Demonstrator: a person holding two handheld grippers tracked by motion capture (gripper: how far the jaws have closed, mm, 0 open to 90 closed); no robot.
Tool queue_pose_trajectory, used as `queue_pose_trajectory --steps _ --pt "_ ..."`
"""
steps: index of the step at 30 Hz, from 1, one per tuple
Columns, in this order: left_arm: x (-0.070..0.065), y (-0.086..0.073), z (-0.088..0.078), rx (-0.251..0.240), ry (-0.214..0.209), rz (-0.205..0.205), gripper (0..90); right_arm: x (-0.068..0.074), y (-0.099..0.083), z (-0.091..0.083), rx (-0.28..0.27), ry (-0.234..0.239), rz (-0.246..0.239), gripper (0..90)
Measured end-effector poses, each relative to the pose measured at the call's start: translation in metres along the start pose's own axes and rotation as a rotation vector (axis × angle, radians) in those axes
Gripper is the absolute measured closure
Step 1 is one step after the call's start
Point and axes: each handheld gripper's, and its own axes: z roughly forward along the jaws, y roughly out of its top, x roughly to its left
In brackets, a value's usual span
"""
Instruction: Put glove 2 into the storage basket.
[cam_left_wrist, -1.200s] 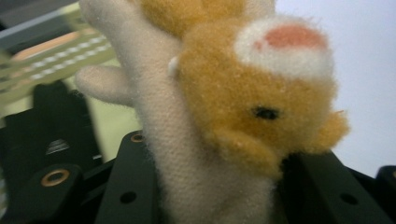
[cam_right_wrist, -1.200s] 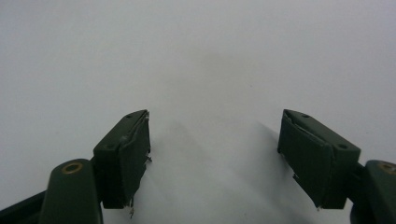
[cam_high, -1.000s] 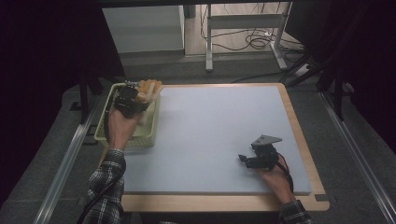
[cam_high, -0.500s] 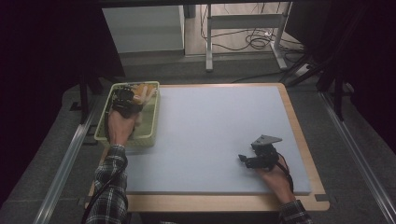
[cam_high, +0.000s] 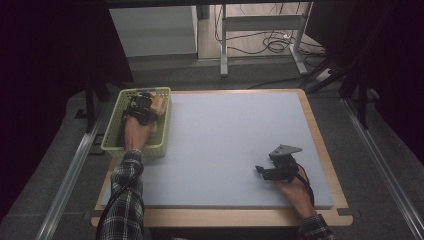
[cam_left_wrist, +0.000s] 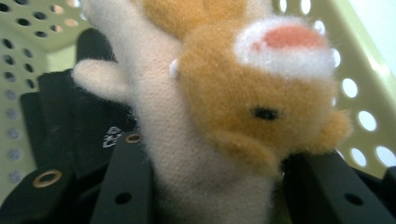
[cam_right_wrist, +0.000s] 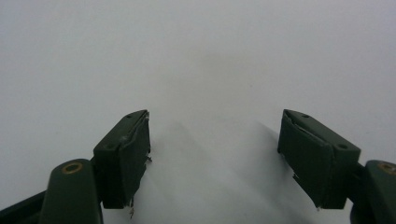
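An orange and cream plush toy (cam_left_wrist: 224, 107) sits between the jaws of my left gripper (cam_left_wrist: 219, 154), whose pads press its pale body from both sides. The jaws have just been opening a little with the toy still between them. In the high view, the left gripper (cam_high: 146, 100) and the plush toy (cam_high: 159, 104) are down inside the pale green basket (cam_high: 112, 131) at the table's left, near the basket's far end. My right gripper (cam_high: 259, 170) rests low over the grey mat (cam_high: 225, 135) at the front right. In the right gripper view it (cam_right_wrist: 215, 149) stands open with nothing between its jaws.
The perforated basket wall (cam_left_wrist: 369, 70) is close behind the toy. A black object (cam_left_wrist: 70, 116) lies in the basket beside it. The wooden table edge (cam_high: 220, 218) frames the mat. Metal table legs and cables (cam_high: 270, 42) stand on the floor beyond.
My left hand has sunk with the plush toy from above the basket's far rim down into the basket. The right hand has stayed where it was.
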Motion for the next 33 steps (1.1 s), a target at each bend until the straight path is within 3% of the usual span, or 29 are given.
queue_pose_trajectory --steps 4,9,14,18,23,29,31,33 --pt "-0.005 0.002 0.007 0.026 -0.009 0.016 53.4 0.000 0.000 0.000 0.000 0.000 0.000 24.8" --pt "-0.003 0.002 0.014 0.070 -0.047 -0.010 28.8 0.000 0.000 0.000 0.000 0.000 0.000 24.8" --pt "0.004 -0.003 0.009 0.050 -0.088 -0.041 16.3 0.000 0.000 0.000 0.000 0.000 0.000 24.8" --pt "0.010 -0.008 -0.003 0.015 -0.137 -0.051 13.1 0.000 0.000 0.000 0.000 0.000 0.000 24.8" --pt "0.020 -0.014 -0.019 -0.012 -0.163 -0.040 11.1 0.000 0.000 0.000 0.001 0.000 -0.001 24.8" --pt "0.032 -0.020 -0.026 -0.059 -0.197 -0.069 8.7 0.000 0.000 0.000 0.000 0.000 -0.001 24.8" --pt "0.031 -0.021 -0.026 -0.072 -0.229 -0.058 8.3 0.000 0.000 0.000 0.001 0.000 0.000 24.8" --pt "0.026 -0.019 -0.026 -0.072 -0.205 -0.038 8.2 0.000 0.000 0.000 0.001 -0.001 -0.001 24.8"
